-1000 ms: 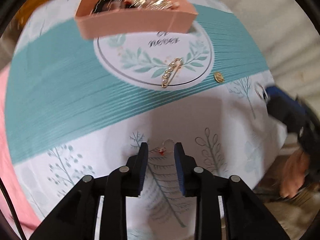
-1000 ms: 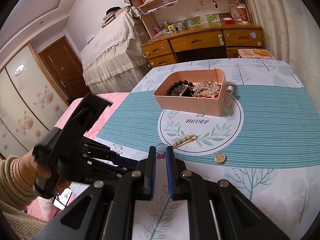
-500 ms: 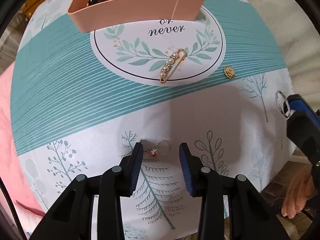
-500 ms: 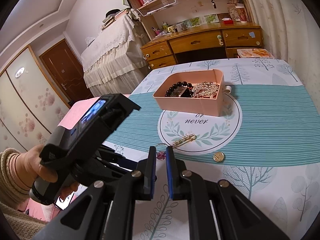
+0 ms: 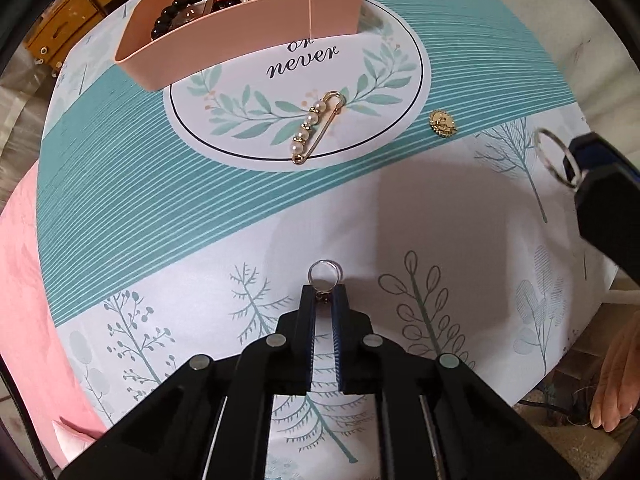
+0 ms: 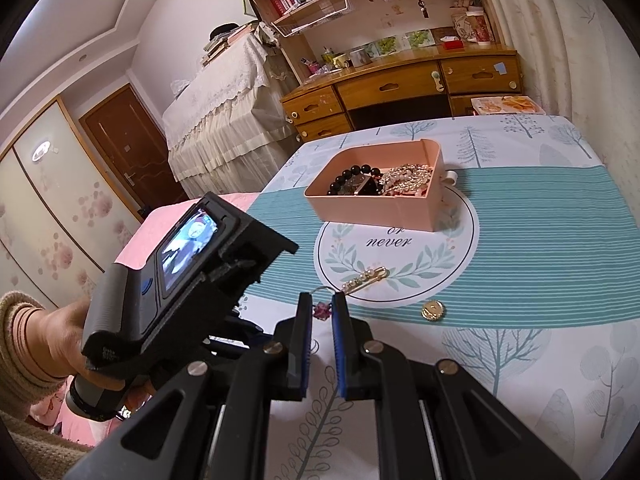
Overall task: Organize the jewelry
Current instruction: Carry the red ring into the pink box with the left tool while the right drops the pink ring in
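My left gripper (image 5: 324, 294) is shut on a silver ring earring with a small red charm (image 5: 325, 273) at the near part of the table. My right gripper (image 6: 322, 307) is shut on a matching earring with a red charm (image 6: 322, 309) and holds it above the cloth; its ring also shows at the right of the left wrist view (image 5: 554, 158). A gold pearl pin (image 5: 316, 126) and a small gold stud (image 5: 442, 122) lie on the cloth. The pink box (image 5: 256, 36) behind them holds black beads and gold jewelry.
The table wears a teal-striped cloth with a round leaf print (image 5: 296, 80). A pink bedspread (image 5: 20, 248) lies left of it. A wooden desk with drawers (image 6: 404, 88) stands behind the table. The table's right edge is close to my right gripper.
My left gripper has moved forward and closed on the earring that lay between its open fingers. The right gripper has held still with its earring.
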